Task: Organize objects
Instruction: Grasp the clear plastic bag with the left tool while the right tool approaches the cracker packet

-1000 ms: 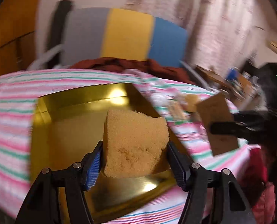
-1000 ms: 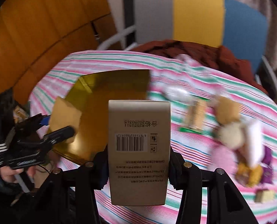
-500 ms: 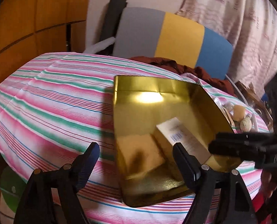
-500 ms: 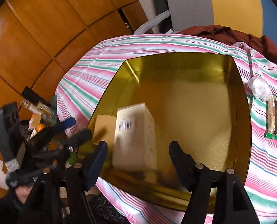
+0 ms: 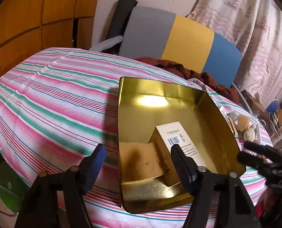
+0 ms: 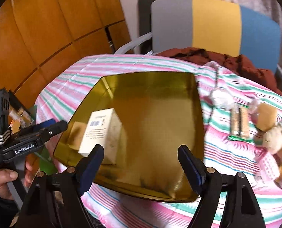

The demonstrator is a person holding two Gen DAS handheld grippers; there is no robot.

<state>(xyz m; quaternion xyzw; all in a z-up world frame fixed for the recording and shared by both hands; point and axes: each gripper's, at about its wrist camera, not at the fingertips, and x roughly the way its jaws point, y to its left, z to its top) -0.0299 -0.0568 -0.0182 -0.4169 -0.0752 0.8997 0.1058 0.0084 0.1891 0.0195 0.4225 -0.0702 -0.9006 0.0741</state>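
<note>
Looking left first, I see my left gripper (image 5: pixel 137 157) hanging over the near left corner of the shiny gold rectangular metal tray (image 5: pixel 179 93), its blue-padded jaws spread wide with nothing between them. That tray sits on the round table under a pink, green and white striped cloth (image 5: pixel 51 95). Inside the tray, at its near left end, the tan foam sponge block (image 5: pixel 139 157) lies flat, and the cream cardboard box with a barcode label (image 5: pixel 175 138) lies just right of it, touching it along one side. The box rests on a broad face, barcode up, with its long axis running from near to far and leaning slightly left at the far end. My left view hides the box's near end behind a jaw; the right view shows the box (image 6: pixel 102 131) whole, with the sponge (image 6: pixel 76 134) tucked in the corner beside it. My right gripper (image 6: pixel 141 163) hovers over the tray's near edge (image 6: pixel 160 193), jaws fully apart and holding nothing. Only the right view shows the left gripper's (image 6: pixel 53 125) body gripped by a hand (image 6: pixel 5 178), and, right of the tray, a scatter of wrapped snacks and small soft items (image 6: pixel 239 121) on the cloth. Farther back stands a chair with a grey, yellow and blue backrest (image 6: pixel 215 22).
</note>
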